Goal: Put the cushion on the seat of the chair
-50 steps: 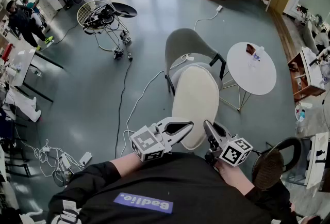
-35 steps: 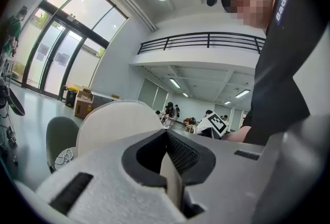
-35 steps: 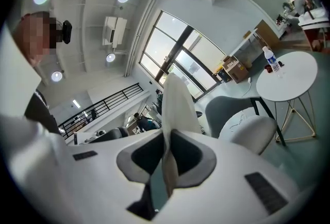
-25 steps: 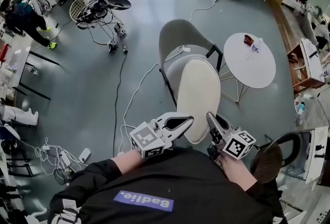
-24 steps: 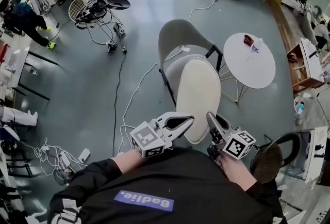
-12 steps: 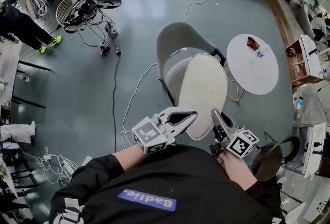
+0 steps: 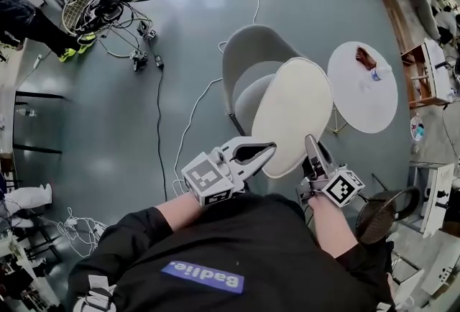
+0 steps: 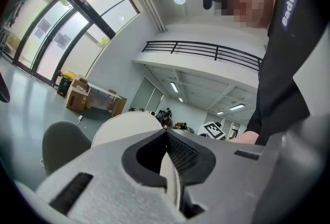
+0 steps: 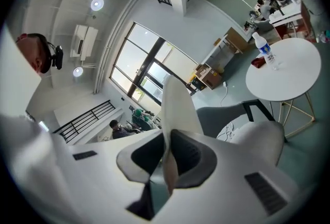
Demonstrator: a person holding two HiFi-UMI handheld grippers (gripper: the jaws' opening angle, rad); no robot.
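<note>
A round cream cushion [image 7: 293, 115] hangs flat in the air over the grey chair [image 7: 251, 62], covering most of its seat. My left gripper [image 7: 267, 151] is shut on the cushion's near-left rim, and my right gripper [image 7: 310, 141] is shut on its near-right rim. In the left gripper view the cushion [image 8: 129, 127] runs edge-on between the jaws of the left gripper [image 8: 170, 158]. In the right gripper view the cushion [image 9: 178, 104] stands as a thin pale blade pinched by the right gripper [image 9: 167, 158], with the chair [image 9: 242, 122] beyond.
A round white side table [image 7: 363, 88] with a bottle and a small object stands right of the chair. A white cable [image 7: 194, 124] trails across the floor left of it. A wicker chair [image 7: 377, 213] is at my right. Stands and cables [image 7: 108, 8] lie far left.
Both grippers have carried the cushion toward the chair, and it has tilted to the right. The chair and table now sit nearer below me in the head view.
</note>
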